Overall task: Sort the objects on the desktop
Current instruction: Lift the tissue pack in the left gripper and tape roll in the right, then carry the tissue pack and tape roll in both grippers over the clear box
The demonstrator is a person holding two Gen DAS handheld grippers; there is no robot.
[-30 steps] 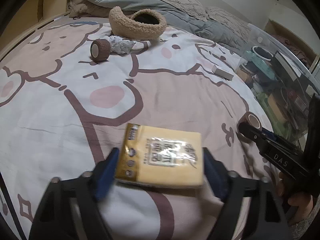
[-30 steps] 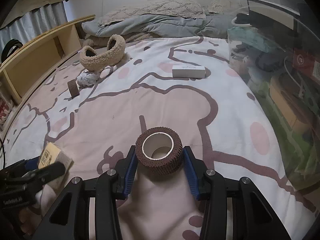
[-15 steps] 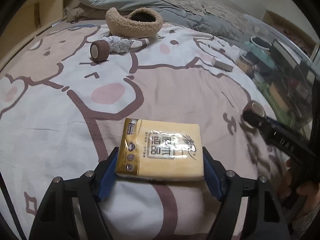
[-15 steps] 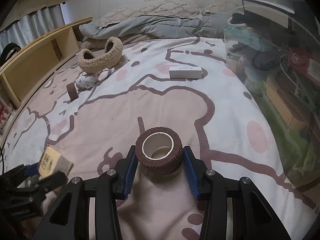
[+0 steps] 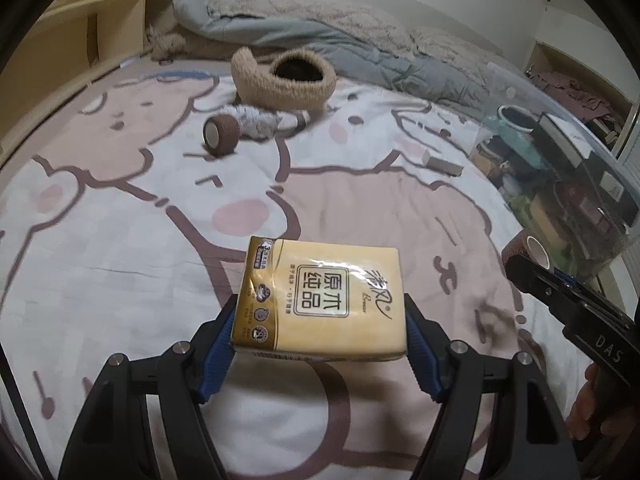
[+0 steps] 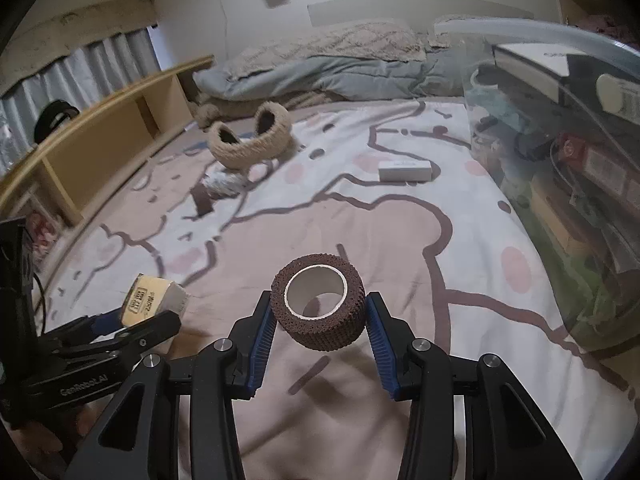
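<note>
Tissue pack (image 5: pixel 320 296) clamped in left gripper (image 5: pixel 320 332) jaws, raised off bed (image 5: pixel 120 248). Brown tape roll (image 6: pixel 318 300) pinched btwn right gripper (image 6: pixel 318 330) jaws, also off bed. Second brown roll (image 5: pixel 220 138) lying w/ crumpled cloth (image 5: pixel 260 124) nr fuzzy slipper (image 5: pixel 286 84). Clear bin (image 6: pixel 560 184) at right.

Your tissue pack (image 5: pixel 320 296) sits left of the held roll (image 6: pixel 318 300); second roll (image 5: pixel 219 135) far back beside the slipper (image 5: pixel 284 82); bin (image 6: pixel 560 168) right.
</note>
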